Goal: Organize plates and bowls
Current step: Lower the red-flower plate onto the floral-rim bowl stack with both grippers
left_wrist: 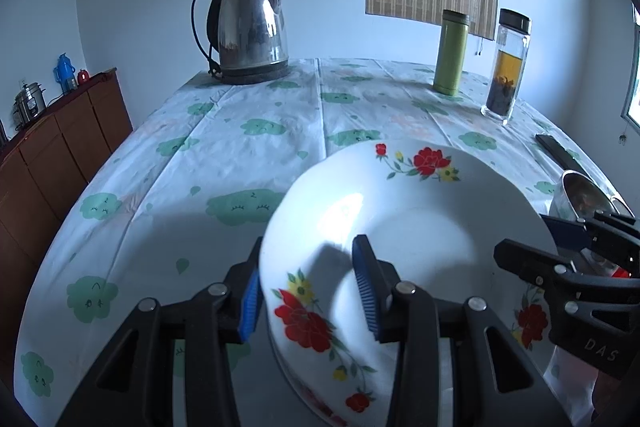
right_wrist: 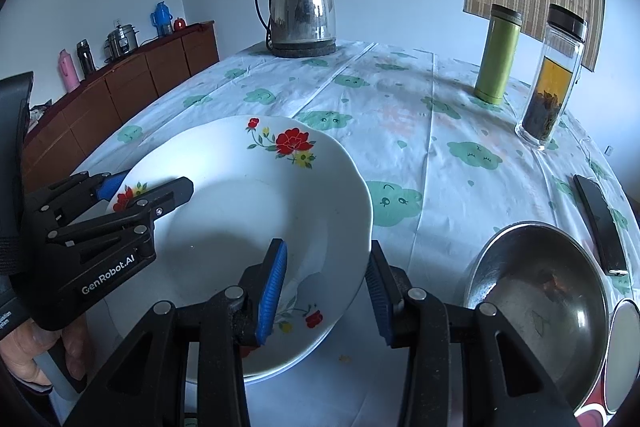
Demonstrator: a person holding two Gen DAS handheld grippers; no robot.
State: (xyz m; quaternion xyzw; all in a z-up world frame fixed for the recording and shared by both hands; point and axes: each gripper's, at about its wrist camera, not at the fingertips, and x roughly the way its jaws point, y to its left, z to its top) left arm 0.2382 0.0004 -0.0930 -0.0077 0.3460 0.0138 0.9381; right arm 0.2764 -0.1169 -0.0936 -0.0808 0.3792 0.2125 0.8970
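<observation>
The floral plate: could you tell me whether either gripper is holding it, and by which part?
Both straddle the floral plate at its rim: the left gripper on its left edge, the right gripper on the near right edge. A gap shows at the pads, so no firm grip is visible.

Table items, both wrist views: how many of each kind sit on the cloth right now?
Flowered plates: at least 2, the top one stacked on a second whose rim shows beneath
Steel bowl: 1
Kettle: 1
Green flask: 1
Glass tea bottle: 1
Black phone: 1
Total: 7 clearly seen
</observation>
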